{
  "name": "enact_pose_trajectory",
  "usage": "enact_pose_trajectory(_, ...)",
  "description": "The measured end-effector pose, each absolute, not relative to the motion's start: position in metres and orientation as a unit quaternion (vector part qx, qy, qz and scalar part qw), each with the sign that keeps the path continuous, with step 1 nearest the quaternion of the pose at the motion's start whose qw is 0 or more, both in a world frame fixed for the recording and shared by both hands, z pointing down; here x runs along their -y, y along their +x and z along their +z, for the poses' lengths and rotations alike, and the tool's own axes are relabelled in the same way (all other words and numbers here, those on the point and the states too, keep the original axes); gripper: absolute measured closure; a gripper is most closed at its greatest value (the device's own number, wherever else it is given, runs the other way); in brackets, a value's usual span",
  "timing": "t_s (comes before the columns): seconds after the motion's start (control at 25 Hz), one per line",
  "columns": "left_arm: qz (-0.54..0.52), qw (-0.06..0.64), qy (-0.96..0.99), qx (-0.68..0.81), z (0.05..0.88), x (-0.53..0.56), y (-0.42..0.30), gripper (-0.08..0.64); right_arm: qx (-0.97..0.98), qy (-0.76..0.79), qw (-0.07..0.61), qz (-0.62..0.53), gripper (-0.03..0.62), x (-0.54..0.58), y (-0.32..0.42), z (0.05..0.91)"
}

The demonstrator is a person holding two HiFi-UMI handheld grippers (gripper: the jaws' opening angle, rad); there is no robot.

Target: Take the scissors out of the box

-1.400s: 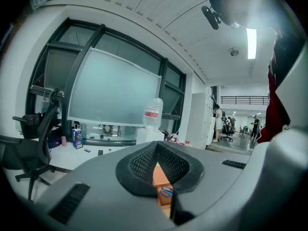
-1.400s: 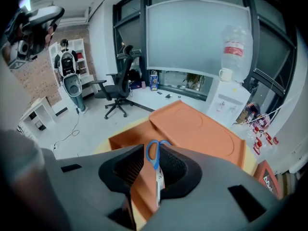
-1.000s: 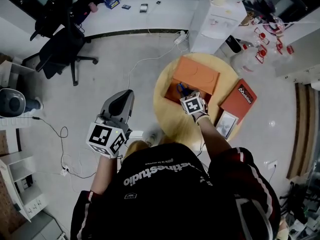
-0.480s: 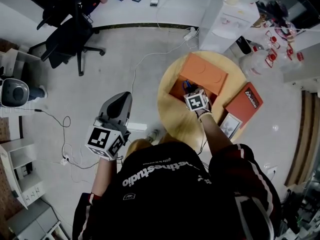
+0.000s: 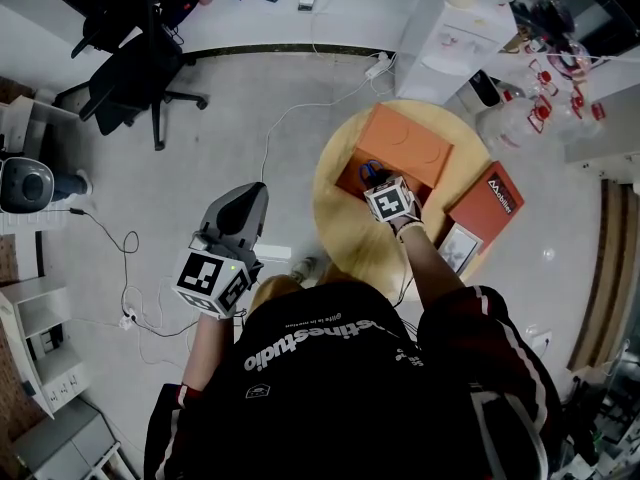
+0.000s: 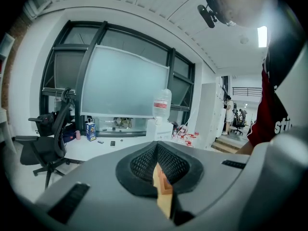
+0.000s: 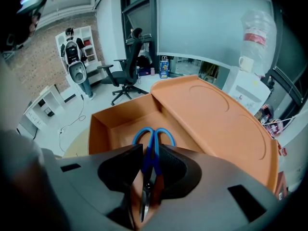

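Two hand-held grippers are pictured from above. The right gripper [image 5: 372, 180] is pointed steeply down into an open orange cardboard box [image 7: 120, 121] set on a round wooden table [image 5: 335, 218]. Its jaws have just been opening and are spread wide. Blue-handled metal scissors [image 7: 148, 168] are seen between them, inside the box and apparently not pinched. The box's flat orange lid [image 7: 216, 119] is folded back alongside. The left gripper [image 5: 250, 196] is held well apart from the table, over the grey floor [image 5: 260, 98], its jaws closed on nothing.
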State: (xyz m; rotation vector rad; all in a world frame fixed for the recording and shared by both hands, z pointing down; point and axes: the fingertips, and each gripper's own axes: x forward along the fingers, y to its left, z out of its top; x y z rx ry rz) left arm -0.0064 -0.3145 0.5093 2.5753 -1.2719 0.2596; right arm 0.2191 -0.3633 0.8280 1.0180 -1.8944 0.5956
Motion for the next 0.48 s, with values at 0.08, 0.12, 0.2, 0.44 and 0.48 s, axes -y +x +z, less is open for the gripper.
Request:
enact_pose_trajectory(0.08, 0.090, 0.126, 0.887, 0.436, 0.508, 0.313, -0.005, 0.543, 0.759, 0.409, 0.448, 0.235, 0.463, 0.360, 0.220, 0.830)
enact_pose_trajectory(0.12, 0.090, 0.125, 0.887, 0.435, 0.507, 0.313, -0.005, 0.543, 0.760, 0.410, 0.450, 0.226, 0.463, 0.362, 0.221, 0.828)
enact_pose_trajectory(0.2, 0.091, 0.125, 0.887, 0.434, 0.507, 0.311, -0.005, 0.543, 0.764, 0.412, 0.446, 0.217, 0.457, 0.366, 0.221, 0.825)
enact_pose_trajectory(0.44, 0.093, 0.124, 0.886, 0.438, 0.505, 0.306, -0.007, 0.543, 0.752, 0.415, 0.443, 0.258, 0.451, 0.358, 0.224, 0.838)
enact_pose_trajectory(0.48, 0.093, 0.125, 0.885, 0.438, 0.506, 0.304, -0.008, 0.543, 0.747, 0.416, 0.447, 0.261, 0.453, 0.357, 0.225, 0.840)
